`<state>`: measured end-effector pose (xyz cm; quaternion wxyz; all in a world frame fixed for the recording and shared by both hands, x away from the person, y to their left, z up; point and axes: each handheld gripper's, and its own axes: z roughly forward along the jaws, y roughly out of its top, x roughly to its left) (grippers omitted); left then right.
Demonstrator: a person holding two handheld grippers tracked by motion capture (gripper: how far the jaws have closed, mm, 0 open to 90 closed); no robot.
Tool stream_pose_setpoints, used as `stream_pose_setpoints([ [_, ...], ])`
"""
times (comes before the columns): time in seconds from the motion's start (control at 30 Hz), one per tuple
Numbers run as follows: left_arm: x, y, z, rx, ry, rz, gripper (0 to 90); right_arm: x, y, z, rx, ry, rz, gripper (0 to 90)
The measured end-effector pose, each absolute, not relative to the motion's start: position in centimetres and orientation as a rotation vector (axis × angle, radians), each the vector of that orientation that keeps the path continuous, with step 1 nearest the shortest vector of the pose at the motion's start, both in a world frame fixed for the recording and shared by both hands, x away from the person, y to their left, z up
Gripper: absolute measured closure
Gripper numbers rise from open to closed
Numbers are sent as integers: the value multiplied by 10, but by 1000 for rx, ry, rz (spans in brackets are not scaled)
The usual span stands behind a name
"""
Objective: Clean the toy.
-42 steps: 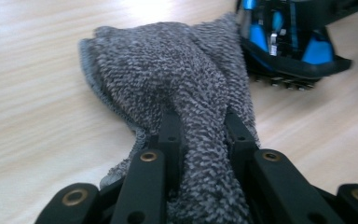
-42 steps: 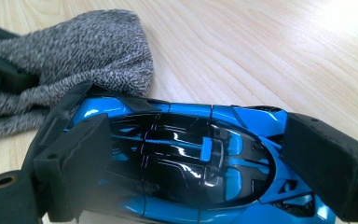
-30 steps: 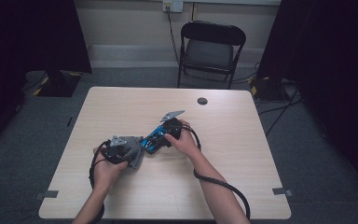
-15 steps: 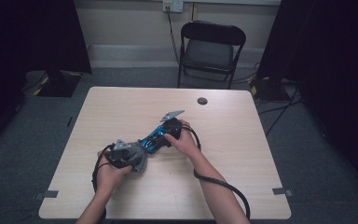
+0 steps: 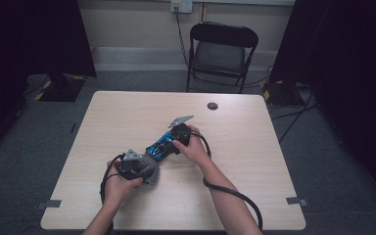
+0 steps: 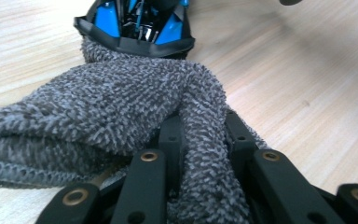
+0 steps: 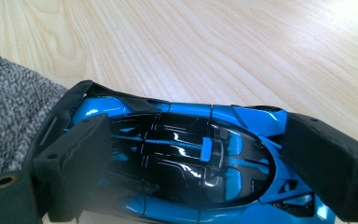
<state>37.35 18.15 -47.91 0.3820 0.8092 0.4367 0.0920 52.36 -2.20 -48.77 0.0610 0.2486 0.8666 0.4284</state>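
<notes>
Left gripper (image 5: 136,165): jaws nearly closed, pinching a folded grey cloth (image 6: 121,107); sits just off the toy car's near-left end.
Cloth: touches that end of the car, bunched against it.
Toy car (image 5: 162,144): blue and black, mid-desk (image 5: 254,147); long axis runs diagonally, near-left to far-right.
Right gripper (image 5: 180,134): jaws clamp the car's sides crosswise, steadying it.
Coming move, likely: cloth wipes along the car's length; left hand does the travel.

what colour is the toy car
Bright blue with glossy black panels, the toy car shows best in the right gripper view.
</notes>
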Motion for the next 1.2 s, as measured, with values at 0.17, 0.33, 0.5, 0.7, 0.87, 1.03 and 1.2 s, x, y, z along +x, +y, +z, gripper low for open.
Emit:
stream_pose_setpoints([
  [0.17, 370, 173, -478, 2096, 1083, 235, 740, 524, -22, -488, 751, 2620, 1296, 79],
  [0.33, 367, 162, -477, 2120, 1042, 215, 739, 524, -22, -488, 751, 2620, 1296, 79],
  [0.5, 365, 151, -476, 2144, 1001, 222, 737, 524, -22, -488, 752, 2618, 1297, 79],
  [0.7, 363, 145, -476, 2152, 964, 194, 738, 524, -22, -488, 751, 2619, 1298, 79],
  [0.87, 362, 140, -474, 2161, 941, 194, 735, 524, -22, -488, 751, 2619, 1297, 79],
  [1.03, 360, 132, -472, 2163, 895, 162, 734, 524, -22, -488, 751, 2619, 1298, 79],
  [1.2, 359, 128, -466, 2171, 838, 151, 732, 524, -22, -488, 749, 2619, 1300, 80],
])
